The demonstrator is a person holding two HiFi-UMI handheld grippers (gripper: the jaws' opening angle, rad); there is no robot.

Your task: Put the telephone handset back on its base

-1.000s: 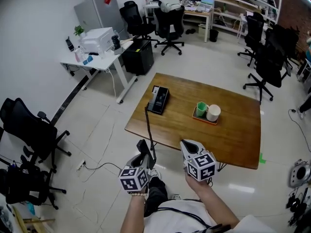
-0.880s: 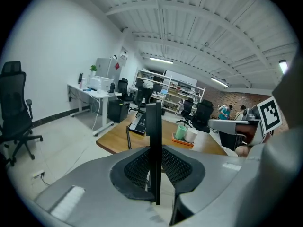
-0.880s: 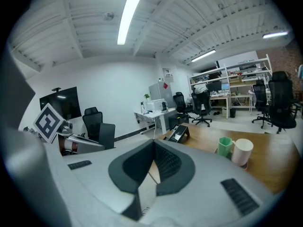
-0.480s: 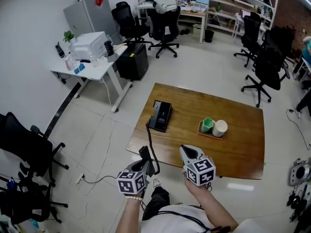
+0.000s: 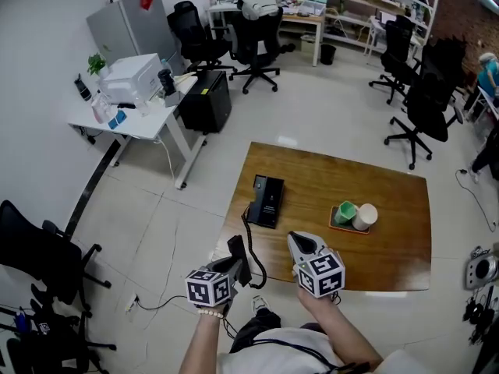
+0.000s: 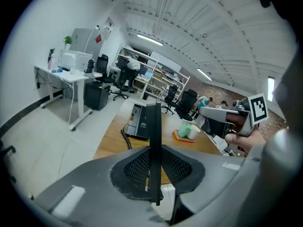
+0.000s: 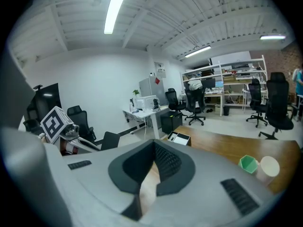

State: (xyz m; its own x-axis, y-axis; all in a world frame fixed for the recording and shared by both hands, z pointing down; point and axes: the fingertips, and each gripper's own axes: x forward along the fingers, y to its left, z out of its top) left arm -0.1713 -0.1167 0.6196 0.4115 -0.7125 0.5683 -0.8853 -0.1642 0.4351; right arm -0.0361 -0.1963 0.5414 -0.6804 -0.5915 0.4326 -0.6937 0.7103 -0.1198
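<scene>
In the head view, the table (image 5: 390, 240) had drawn nearer than a second before. That narrowed the gap between the handset (image 5: 234, 246) and the telephone base (image 5: 267, 201). The base sat by the table's left edge, and the coiled cord (image 5: 253, 257) looped from it off the near-left corner. The left gripper (image 5: 234, 265) held the handset just short of that corner, off the table. The right gripper (image 5: 300, 244) hovered at the near edge. A green cup (image 5: 345, 211) and a white cup (image 5: 365, 216) stood toward the right edge.

In the left gripper view, the jaws were partly closed and clamped on the handset (image 6: 153, 126), which stood upright and edge-on between the pads, as it had a second earlier. The base (image 6: 138, 119) lay ahead.

In the right gripper view, the jaws were drawn together with nothing between them.

The approach looked under way; the handset was not yet over its cradle.
</scene>
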